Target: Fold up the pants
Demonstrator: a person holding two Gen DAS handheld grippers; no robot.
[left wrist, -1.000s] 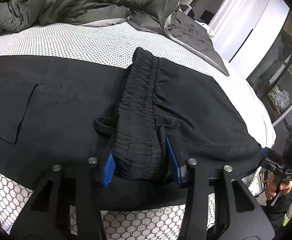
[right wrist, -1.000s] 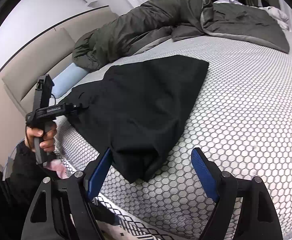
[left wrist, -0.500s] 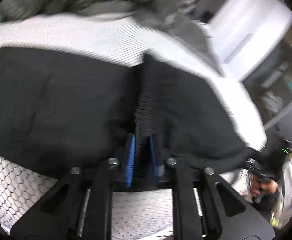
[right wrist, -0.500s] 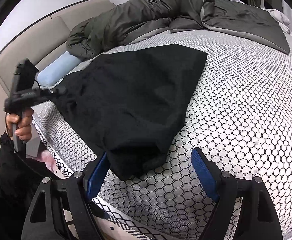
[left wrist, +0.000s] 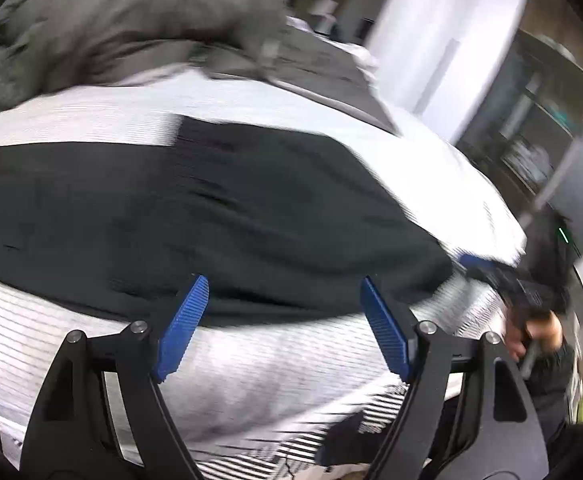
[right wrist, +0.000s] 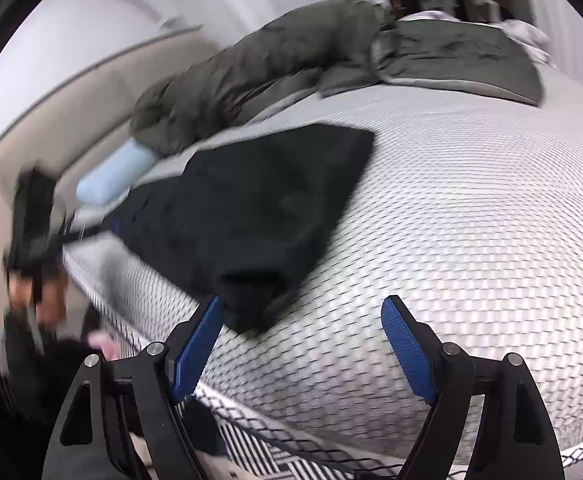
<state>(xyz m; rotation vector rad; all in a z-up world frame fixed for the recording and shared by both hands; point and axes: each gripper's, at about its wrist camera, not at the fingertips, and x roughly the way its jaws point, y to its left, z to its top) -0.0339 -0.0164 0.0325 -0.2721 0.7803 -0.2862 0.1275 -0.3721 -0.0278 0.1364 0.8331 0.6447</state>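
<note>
Here the black pants [left wrist: 219, 216] lie spread flat on the white honeycomb-patterned mattress [left wrist: 275, 364], just ahead of the left gripper [left wrist: 283, 320], whose blue pads [left wrist: 181, 328] have just been opening and now stand wide apart with nothing between them; the near edge of the cloth sits just beyond their tips. The right gripper [right wrist: 301, 344] is released too, its jaws spread over bare mattress, with the folded end of the pants just beside its left pad [right wrist: 195, 350], whether touching cannot be told. Beyond the pants, far from both grippers, a grey duvet [right wrist: 291, 60] lies bunched up. Both views are blurred.
</note>
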